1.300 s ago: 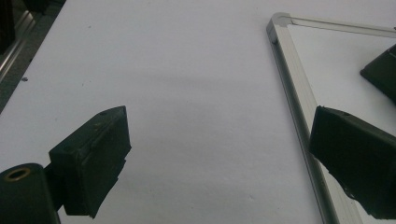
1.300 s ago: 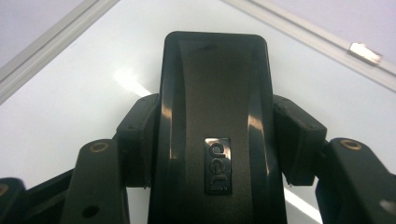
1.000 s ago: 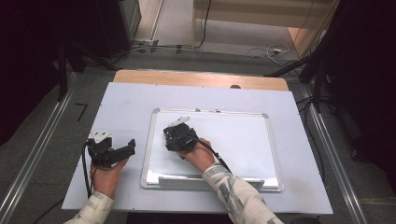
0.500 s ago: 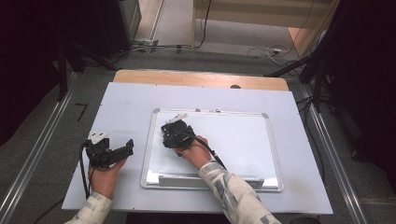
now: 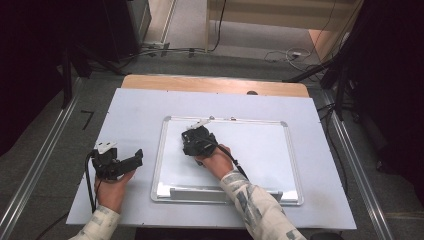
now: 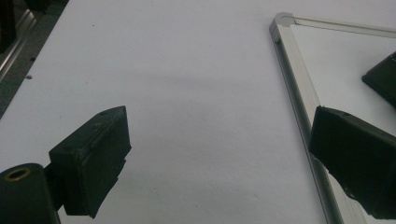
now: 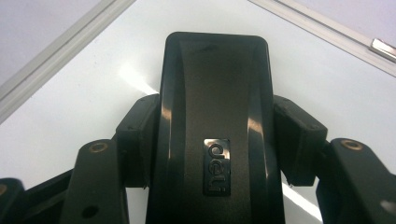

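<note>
A white whiteboard (image 5: 255,150) in a silver frame lies flat on the pale table (image 5: 135,110). My right gripper (image 5: 194,140) is over the board's upper left part. In the right gripper view, the right gripper (image 7: 217,140) is shut on a black eraser (image 7: 215,93) with a small logo plate, and the eraser rests on the white surface. My left gripper (image 5: 134,159) hovers low over the table, just left of the board, jaws pointing right. Seen in the left gripper view, the left gripper (image 6: 224,158) is open and holds nothing, and the board's frame (image 6: 299,88) runs past its right jaw.
A silver pen tray (image 5: 220,194) runs along the board's near edge. A wooden strip (image 5: 215,84) borders the table's far side. Metal rails (image 5: 37,170) flank the table, with cables on the floor beyond. Bare table lies left of and behind the board.
The right hand and eraser have shifted slightly left, then back, on the board's upper left part. The left gripper has drifted a little toward the near left.
</note>
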Action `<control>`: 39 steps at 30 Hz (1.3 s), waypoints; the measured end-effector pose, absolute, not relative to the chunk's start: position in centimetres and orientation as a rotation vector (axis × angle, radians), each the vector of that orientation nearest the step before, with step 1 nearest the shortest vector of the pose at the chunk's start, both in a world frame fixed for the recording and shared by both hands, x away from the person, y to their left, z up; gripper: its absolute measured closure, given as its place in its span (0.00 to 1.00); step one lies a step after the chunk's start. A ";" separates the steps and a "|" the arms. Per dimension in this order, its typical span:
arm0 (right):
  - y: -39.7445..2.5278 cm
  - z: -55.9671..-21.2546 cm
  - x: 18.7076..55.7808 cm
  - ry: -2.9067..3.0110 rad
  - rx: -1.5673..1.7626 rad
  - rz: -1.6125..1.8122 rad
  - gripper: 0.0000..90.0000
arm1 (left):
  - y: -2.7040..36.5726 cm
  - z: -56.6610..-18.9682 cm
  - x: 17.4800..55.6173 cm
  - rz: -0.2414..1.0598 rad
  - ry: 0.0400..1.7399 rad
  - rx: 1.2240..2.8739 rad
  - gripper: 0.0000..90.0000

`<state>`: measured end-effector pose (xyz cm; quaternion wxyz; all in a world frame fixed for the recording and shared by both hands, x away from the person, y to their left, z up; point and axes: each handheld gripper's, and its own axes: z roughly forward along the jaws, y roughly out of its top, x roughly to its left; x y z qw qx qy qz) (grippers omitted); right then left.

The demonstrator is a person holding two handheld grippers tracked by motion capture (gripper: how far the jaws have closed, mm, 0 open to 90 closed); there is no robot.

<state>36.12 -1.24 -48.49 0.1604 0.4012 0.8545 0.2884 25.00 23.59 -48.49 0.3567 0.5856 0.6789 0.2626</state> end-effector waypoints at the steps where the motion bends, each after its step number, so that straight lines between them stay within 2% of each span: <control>1: -1.3 -48.5 36.1 2.439 1.156 0.825 0.42 | 23.6 -48.5 25.0 0.679 1.754 1.512 0.06; 11: -3.3 -45.5 35.0 2.419 1.134 0.940 0.41 | 23.3 -48.6 25.0 0.686 1.756 1.514 0.06; 26: -5.7 -44.9 35.0 2.361 1.188 0.972 0.41 | 23.4 -48.6 25.1 0.685 1.760 1.515 0.06; 39: -10.5 -44.1 34.4 2.282 1.272 0.982 0.41 | 23.2 -48.6 25.2 0.681 1.754 1.525 0.06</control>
